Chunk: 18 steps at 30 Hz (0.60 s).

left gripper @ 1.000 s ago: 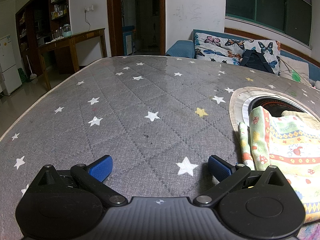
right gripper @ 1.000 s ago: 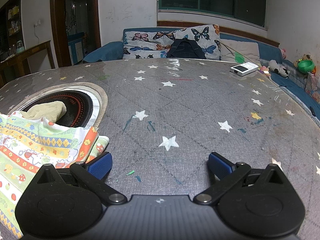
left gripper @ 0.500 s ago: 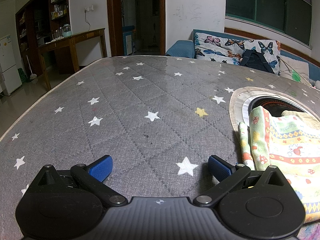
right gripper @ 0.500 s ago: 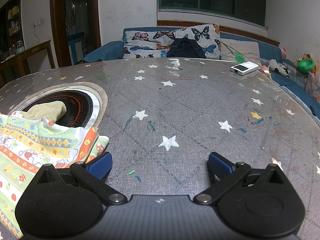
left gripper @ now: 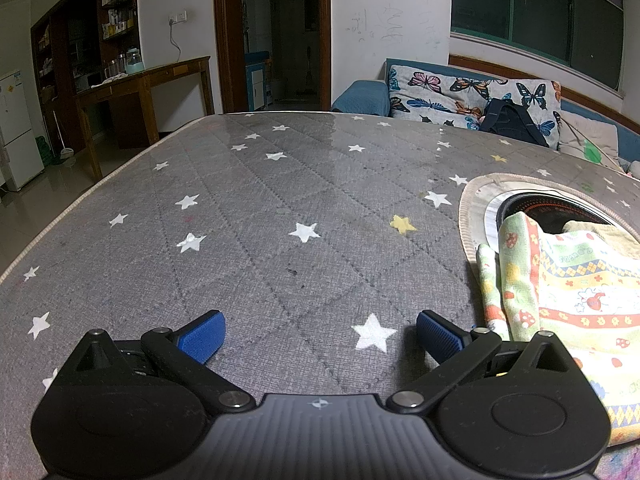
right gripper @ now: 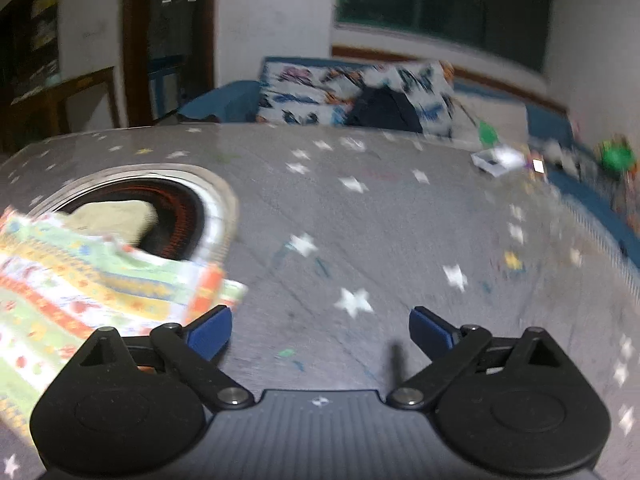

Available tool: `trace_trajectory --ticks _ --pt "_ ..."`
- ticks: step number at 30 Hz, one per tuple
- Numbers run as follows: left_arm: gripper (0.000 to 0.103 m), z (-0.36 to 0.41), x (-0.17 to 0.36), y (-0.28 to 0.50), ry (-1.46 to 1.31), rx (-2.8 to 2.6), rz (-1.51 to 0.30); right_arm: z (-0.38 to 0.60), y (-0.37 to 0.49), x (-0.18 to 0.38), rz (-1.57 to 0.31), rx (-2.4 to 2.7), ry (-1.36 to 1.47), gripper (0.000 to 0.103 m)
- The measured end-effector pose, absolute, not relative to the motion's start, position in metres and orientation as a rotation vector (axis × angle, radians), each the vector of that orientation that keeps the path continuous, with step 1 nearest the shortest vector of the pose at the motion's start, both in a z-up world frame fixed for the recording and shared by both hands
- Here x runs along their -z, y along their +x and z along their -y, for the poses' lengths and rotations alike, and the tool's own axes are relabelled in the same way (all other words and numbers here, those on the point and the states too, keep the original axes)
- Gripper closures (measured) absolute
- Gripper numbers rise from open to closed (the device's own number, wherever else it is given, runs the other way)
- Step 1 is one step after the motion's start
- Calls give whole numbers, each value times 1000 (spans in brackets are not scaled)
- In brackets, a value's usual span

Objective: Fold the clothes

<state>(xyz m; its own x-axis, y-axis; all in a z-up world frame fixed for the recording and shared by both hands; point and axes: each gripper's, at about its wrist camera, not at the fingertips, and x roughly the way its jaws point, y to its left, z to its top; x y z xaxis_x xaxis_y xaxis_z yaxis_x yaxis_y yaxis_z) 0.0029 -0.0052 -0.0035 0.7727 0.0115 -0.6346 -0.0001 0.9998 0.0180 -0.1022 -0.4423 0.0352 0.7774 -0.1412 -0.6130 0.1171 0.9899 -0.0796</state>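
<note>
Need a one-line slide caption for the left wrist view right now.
Open left gripper rests low over the star-print grey table cover, with the colourful patterned garment just to its right, not yet grasped.

A lived-in home at night. A sofa (left gripper: 362,96) with butterfly cushions (left gripper: 440,94) sits under a dark window (left gripper: 536,20), scribbles (left gripper: 394,26) mark the white wall, and a fridge (left gripper: 16,132) stands beside wooden shelves (left gripper: 116,12).

Each hand-held gripper (left gripper: 320,330) (right gripper: 320,326) is ribbed black plastic with silver pivot screws and blue finger pads (left gripper: 202,336).
</note>
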Motion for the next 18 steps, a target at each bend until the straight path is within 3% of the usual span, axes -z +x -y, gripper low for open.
trace_trajectory --ticks 10,18 --pt "0 6 4 3 15 -4 -694 309 -110 -78 -675 -307 -227 20" --pt "0 -10 -9 5 -99 48 -761 208 -111 -74 -692 -575 -390 29"
